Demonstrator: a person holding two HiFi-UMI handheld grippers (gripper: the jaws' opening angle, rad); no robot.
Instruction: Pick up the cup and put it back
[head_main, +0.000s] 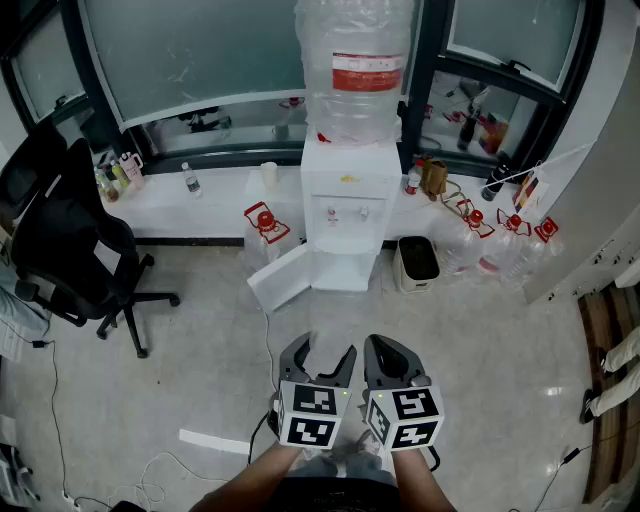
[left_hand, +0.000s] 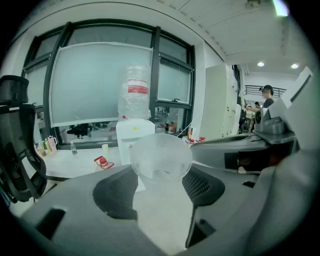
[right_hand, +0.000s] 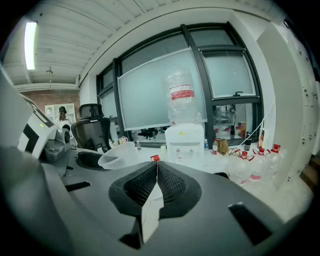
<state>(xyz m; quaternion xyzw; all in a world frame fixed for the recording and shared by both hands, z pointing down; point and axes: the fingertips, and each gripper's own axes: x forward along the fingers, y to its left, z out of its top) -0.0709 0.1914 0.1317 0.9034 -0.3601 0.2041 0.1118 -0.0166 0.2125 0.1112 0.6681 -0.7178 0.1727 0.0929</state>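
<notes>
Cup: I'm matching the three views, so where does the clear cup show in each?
Head view: cup low centre, held in the left gripper.
Left gripper view: cup at centre, between the jaws.
Right gripper view: cup left of centre.
Shared landmark: the white water dispenser.

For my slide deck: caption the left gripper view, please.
Left tool grips a clear plastic cup, facing a water dispenser by the window.
</notes>
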